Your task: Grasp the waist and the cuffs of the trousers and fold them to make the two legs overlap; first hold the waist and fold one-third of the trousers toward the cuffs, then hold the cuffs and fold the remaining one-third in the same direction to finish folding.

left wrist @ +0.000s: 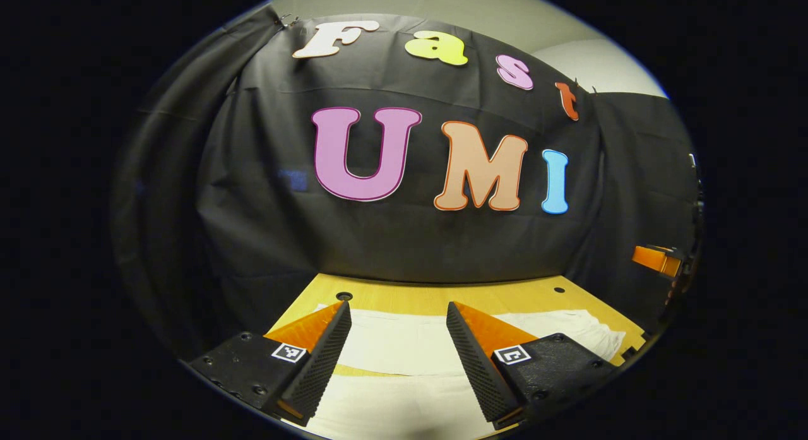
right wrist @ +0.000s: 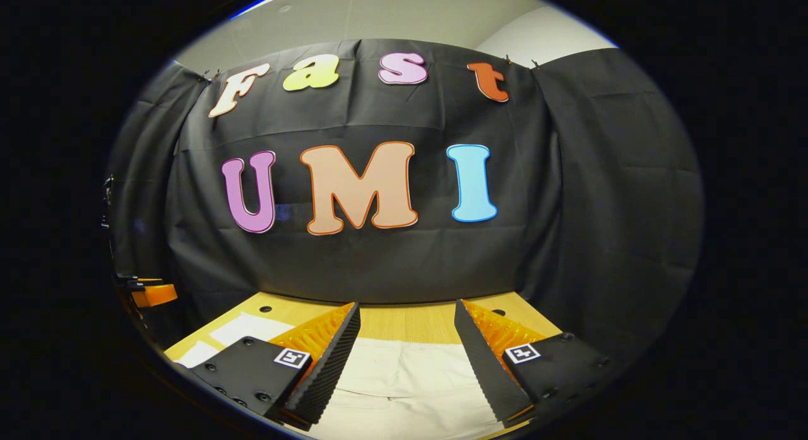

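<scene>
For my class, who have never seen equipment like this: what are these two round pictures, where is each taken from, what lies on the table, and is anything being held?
There is no robot arm here. A person carries a two-finger hand-held gripper in each hand, and a wide-angle camera rides on each one, looking forward along its fingers.

The left gripper view looks out from the left hand-held gripper; the right gripper view looks out from the right hand-held gripper. In each, the two wedge shapes at the bottom are that gripper's own fingers, spread apart.

On the wooden table lie pale trousers, spread flat, seen also in the right gripper view. Both grippers are open above the cloth and hold nothing. Behind the table hangs the booth's black cloth wall.
</scene>
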A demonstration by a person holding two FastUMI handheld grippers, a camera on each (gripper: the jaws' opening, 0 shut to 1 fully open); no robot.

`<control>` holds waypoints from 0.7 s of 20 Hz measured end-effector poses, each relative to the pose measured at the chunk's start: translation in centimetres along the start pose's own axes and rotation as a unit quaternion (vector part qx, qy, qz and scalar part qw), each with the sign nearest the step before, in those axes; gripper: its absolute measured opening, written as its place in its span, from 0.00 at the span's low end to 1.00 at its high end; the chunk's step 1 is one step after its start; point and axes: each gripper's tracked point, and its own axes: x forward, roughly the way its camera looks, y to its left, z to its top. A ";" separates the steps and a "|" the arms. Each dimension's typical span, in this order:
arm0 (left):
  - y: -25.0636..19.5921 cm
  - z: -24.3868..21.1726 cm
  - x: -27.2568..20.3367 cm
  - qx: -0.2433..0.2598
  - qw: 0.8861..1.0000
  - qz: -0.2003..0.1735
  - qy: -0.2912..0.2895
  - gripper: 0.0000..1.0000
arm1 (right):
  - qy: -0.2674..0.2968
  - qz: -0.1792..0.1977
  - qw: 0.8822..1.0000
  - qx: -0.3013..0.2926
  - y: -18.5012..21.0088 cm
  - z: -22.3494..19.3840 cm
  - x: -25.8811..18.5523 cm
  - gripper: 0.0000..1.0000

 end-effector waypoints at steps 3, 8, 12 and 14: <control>0.6 -0.7 0.1 0.015 1.000 -0.005 0.010 0.92 | 0.004 0.000 1.000 0.001 0.6 -0.5 -0.1 0.96; 1.9 -3.0 0.0 0.031 0.998 -0.047 0.038 0.91 | 0.011 -0.006 1.000 -0.007 1.7 -1.4 -0.7 0.96; 3.3 -6.4 -0.8 0.061 0.990 -0.099 0.084 0.91 | 0.017 -0.010 1.000 -0.008 2.8 -2.2 -1.5 0.96; 4.1 -8.2 -1.5 0.084 0.982 -0.125 0.112 0.91 | 0.023 -0.010 1.000 0.001 3.3 -2.9 -2.0 0.96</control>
